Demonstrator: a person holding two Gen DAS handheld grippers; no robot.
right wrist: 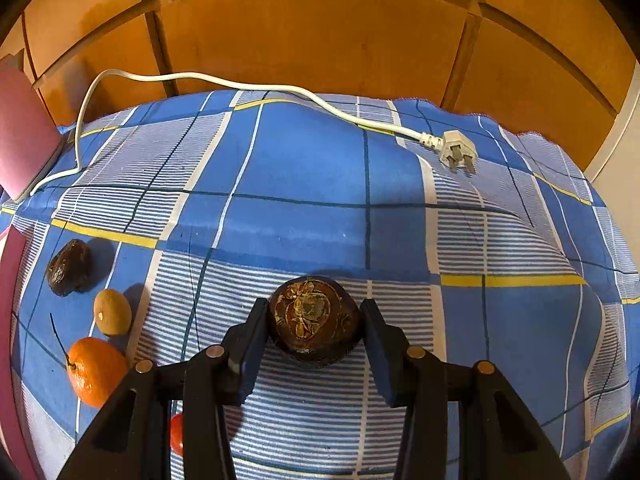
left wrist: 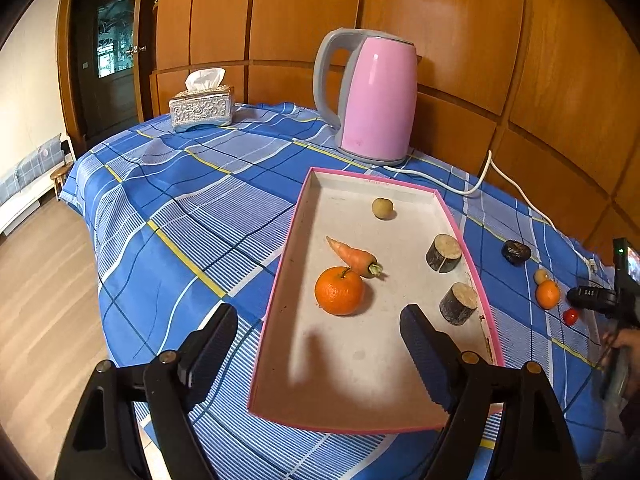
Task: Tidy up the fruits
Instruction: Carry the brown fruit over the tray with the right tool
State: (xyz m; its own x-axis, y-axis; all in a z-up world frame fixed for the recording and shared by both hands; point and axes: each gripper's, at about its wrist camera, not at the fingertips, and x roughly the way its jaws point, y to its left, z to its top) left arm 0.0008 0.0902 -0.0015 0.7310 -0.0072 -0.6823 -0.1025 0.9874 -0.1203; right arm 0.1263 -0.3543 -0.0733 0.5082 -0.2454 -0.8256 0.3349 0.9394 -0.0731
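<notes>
Right claw (right wrist: 316,332) clamps dark fruit (right wrist: 314,320); lift straight, carry to tray (left wrist: 280,280); left claw (left wrist: 320,344) released, empty.

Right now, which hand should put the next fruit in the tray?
The right gripper. Its fingers already sit on either side of the dark round fruit on the tablecloth. The left gripper hangs open over the pink tray, holding nothing.
</notes>
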